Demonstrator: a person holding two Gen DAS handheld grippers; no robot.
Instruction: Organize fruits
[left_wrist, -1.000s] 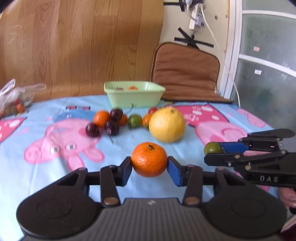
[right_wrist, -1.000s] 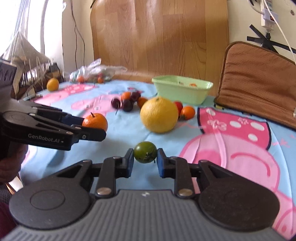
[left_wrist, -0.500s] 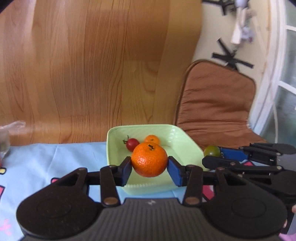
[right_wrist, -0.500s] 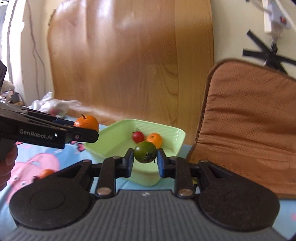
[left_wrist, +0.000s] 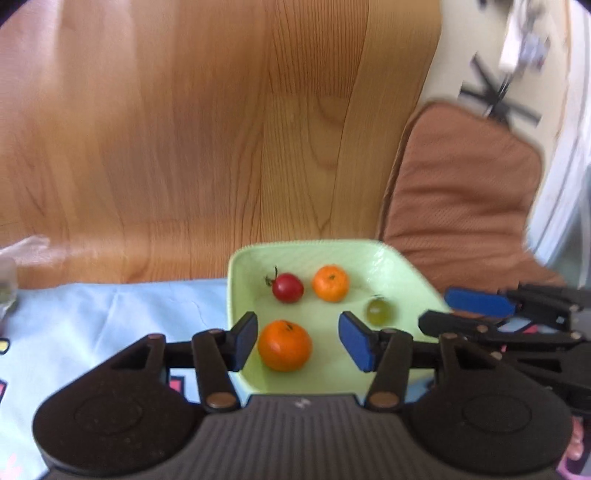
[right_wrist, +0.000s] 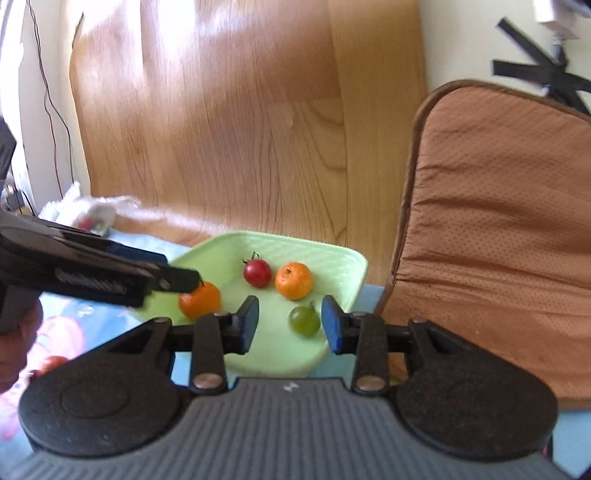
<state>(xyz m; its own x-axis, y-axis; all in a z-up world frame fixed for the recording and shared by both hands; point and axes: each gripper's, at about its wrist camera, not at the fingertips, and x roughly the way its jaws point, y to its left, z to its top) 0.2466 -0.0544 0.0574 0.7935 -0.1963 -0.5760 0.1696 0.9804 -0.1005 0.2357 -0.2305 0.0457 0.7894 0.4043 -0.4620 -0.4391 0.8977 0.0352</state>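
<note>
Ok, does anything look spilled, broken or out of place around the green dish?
Nothing stands out. The green dish sits level and holds a red tomato, two oranges and a green tomato, all intact. Both grippers are open.

A home: cartoon tablecloth, cushioned chair, wood panelling.

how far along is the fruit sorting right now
Four fruits lie in the green bowl: a red cherry tomato, a small orange, a larger tangerine and a green fruit. Nothing is in hand: the left gripper and right gripper are both open over the bowl. At least one red fruit shows on the tablecloth.
</note>
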